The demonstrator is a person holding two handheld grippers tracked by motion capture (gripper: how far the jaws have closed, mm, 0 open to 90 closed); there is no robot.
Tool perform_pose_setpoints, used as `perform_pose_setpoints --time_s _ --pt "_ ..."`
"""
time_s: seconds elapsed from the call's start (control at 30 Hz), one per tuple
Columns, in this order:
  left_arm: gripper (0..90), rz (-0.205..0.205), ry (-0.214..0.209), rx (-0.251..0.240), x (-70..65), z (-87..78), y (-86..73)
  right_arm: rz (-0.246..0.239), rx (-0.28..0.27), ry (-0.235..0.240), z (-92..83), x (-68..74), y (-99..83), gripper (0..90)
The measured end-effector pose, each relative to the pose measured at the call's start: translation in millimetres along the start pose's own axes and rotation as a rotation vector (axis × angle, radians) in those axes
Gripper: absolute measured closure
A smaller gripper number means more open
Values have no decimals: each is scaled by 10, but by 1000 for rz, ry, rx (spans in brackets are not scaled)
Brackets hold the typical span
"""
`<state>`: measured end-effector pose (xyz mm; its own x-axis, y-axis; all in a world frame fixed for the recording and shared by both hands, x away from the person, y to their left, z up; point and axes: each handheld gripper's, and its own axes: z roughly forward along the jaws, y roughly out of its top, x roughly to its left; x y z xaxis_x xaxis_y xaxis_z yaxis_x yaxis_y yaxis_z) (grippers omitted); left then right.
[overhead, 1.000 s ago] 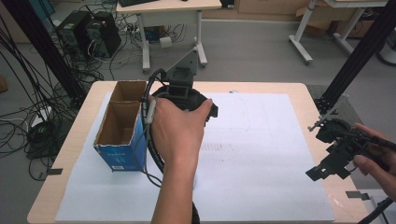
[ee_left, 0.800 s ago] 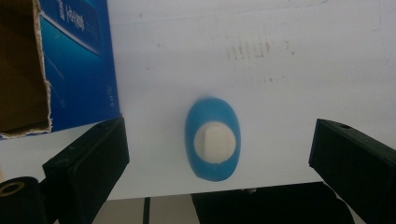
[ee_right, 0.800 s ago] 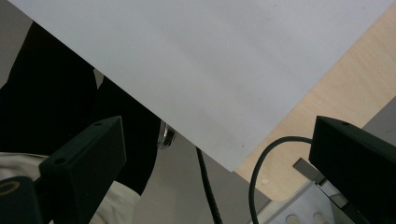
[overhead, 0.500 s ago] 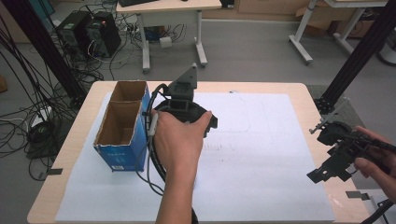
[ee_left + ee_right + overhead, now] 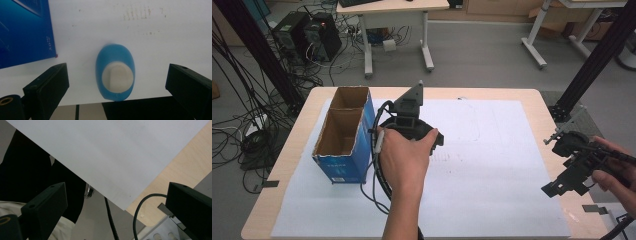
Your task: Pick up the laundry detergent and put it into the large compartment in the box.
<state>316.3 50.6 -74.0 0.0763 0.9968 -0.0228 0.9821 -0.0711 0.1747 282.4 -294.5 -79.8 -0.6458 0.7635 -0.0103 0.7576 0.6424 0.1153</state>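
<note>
White paper covers the wooden table, and an office floor with cables and desks lies behind it. Between the spread jaws of the left gripper stands a blue bottle with a pale cap, seen from above in the left gripper view; neither jaw touches it, so the jaws are released with a clear gap on both sides. Just off the left jaw is the blue wall of the box; in the high view this open-topped, two-compartment box sits beside the left gripper, whose hand covers the bottle. Well away, at the table's near right edge, the right gripper is held in the right hand with its jaws also wide apart and holding nothing; its own view looks past them at the paper's edge, the bare table corner, a cable and the person's dark clothing. As I judge it, the work is at its start: the bottle is framed for a grasp but not yet gripped, and closing, lifting and probably setting it into the box are all left. Against the earlier frames, the left gripper has slid slightly away from the box toward the table's middle, while the right one has barely moved.
</note>
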Motion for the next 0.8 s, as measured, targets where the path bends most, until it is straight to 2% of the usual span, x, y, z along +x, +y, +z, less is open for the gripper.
perform_pose_setpoints --time_s 0.5,0.8 --pt "55 2 2 38 -6 221 28 5 1 4 23 -29 1 36" --pt "56 -2 2 38 0 292 -1 3 1 2 28 -18 2 36"
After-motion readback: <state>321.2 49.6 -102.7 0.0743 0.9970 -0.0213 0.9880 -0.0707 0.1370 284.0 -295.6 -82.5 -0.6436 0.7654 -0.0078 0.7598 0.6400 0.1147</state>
